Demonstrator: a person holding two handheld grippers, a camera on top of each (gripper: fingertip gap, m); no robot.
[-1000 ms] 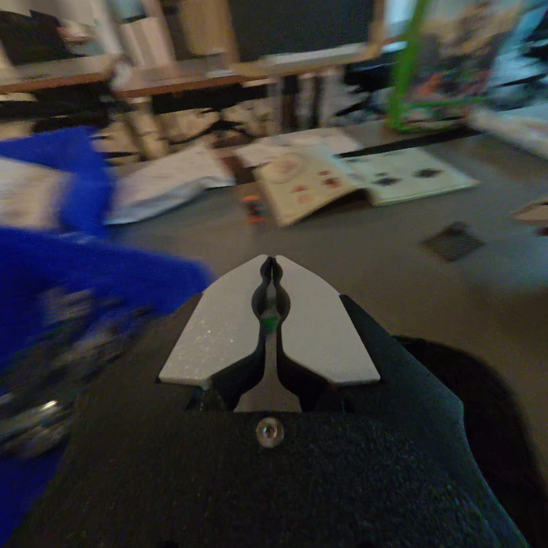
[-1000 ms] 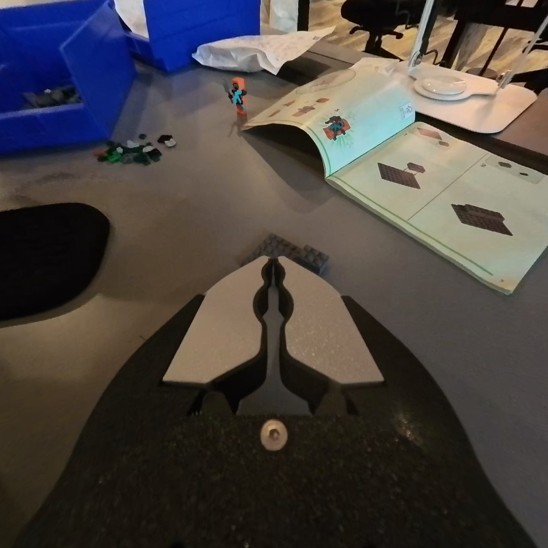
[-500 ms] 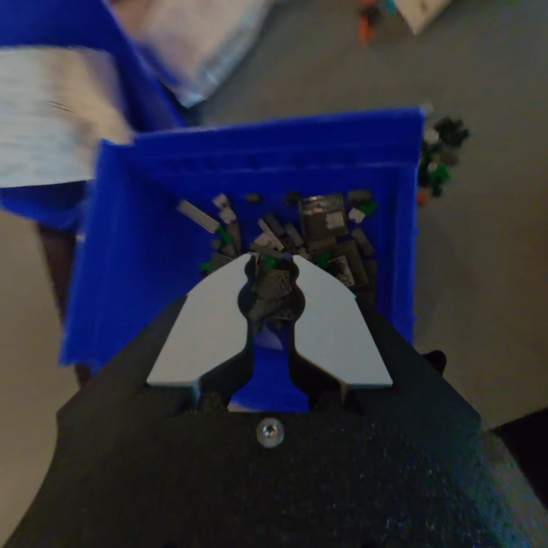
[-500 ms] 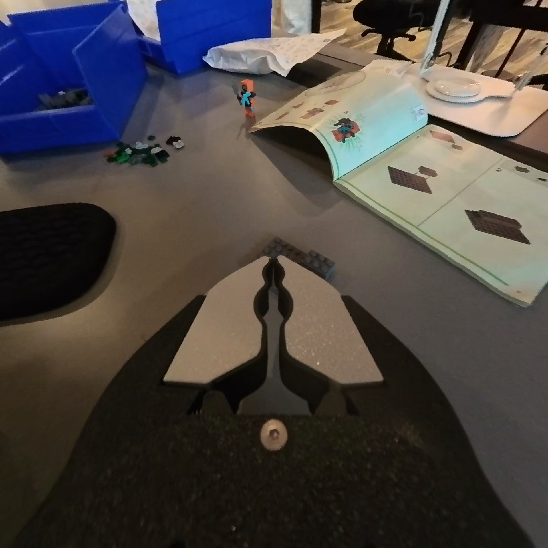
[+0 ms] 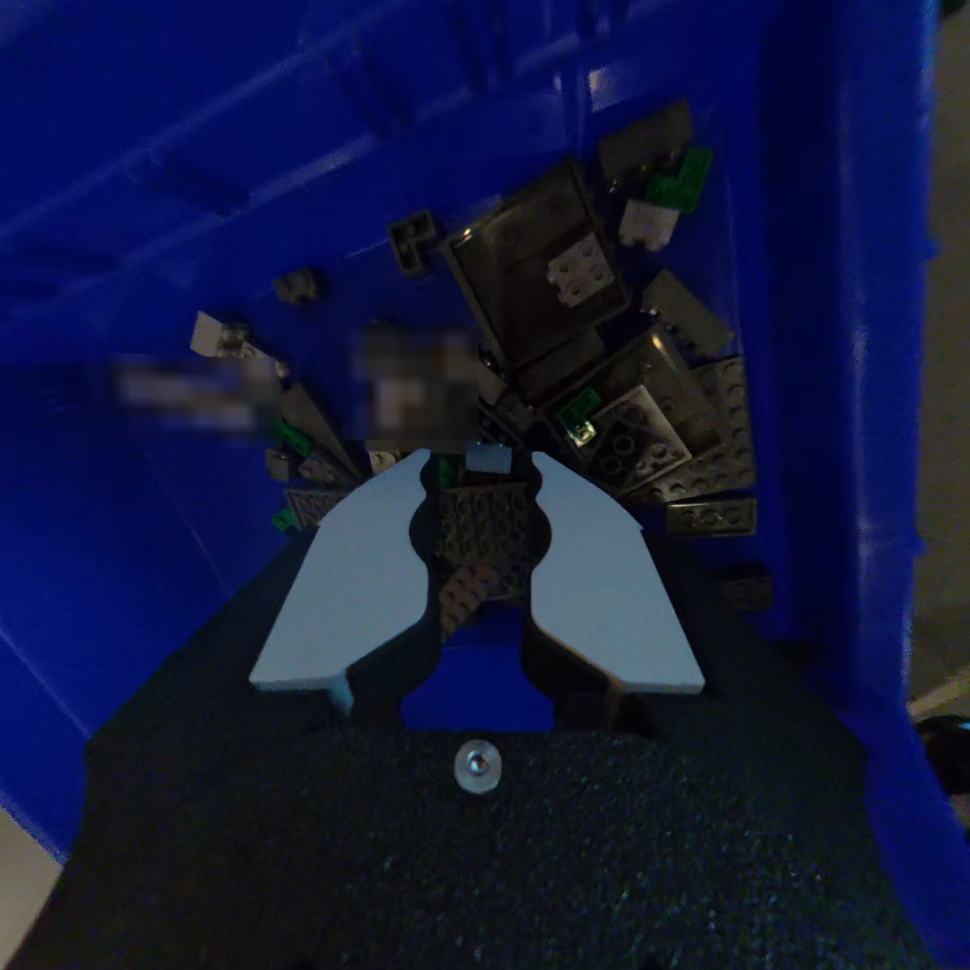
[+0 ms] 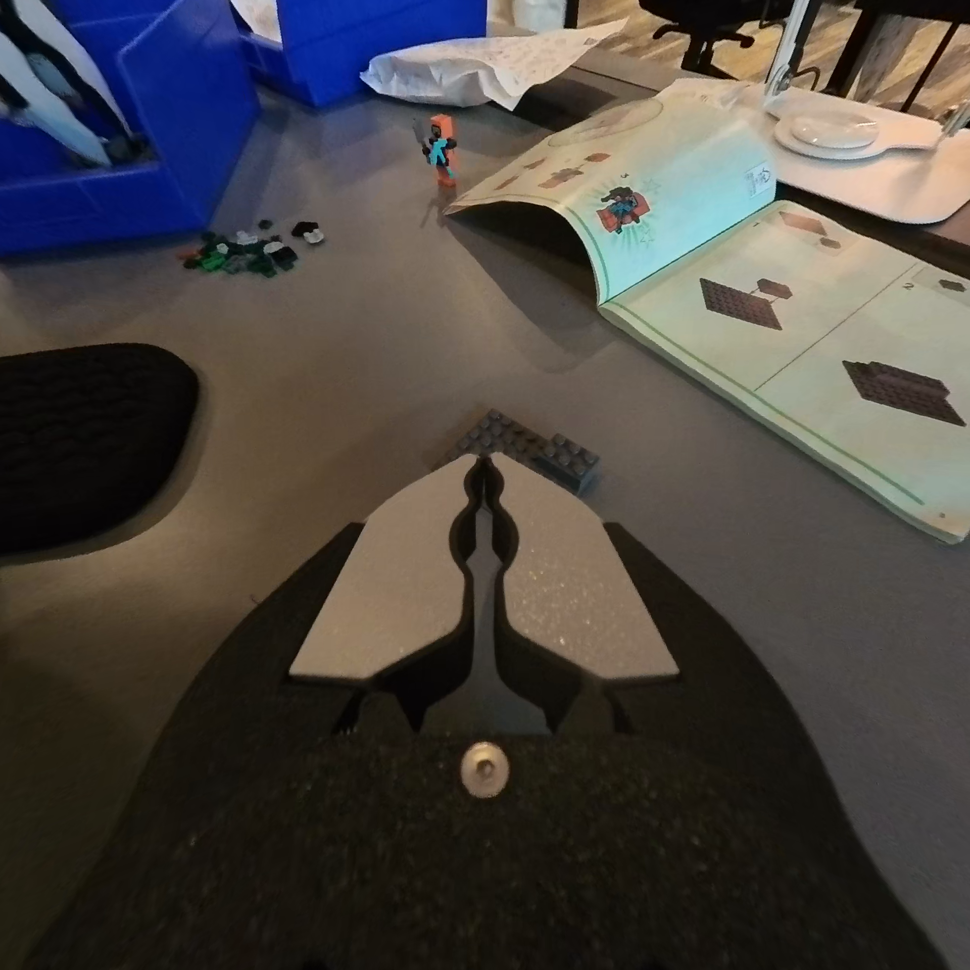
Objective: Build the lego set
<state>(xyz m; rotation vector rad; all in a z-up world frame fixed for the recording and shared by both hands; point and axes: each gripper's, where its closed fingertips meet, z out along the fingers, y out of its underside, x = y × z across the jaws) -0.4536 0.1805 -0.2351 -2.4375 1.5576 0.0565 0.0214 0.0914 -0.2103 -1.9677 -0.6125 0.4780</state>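
The left gripper (image 5: 480, 462) reaches down into a blue bin (image 5: 157, 210), its fingers spread apart over a dark studded plate (image 5: 485, 530) that shows in the gap between them (whether they touch it is unclear). Loose grey, white and green bricks (image 5: 619, 367) fill the centre and right of that frame. The right gripper (image 6: 485, 462) sits clenched with nothing in it, low over the grey table (image 6: 367, 341). Just beyond its tips lies a grey plate with a block (image 6: 530, 446). An open instruction booklet (image 6: 761, 315) lies at the right, a small orange figure (image 6: 443, 152) at upper centre.
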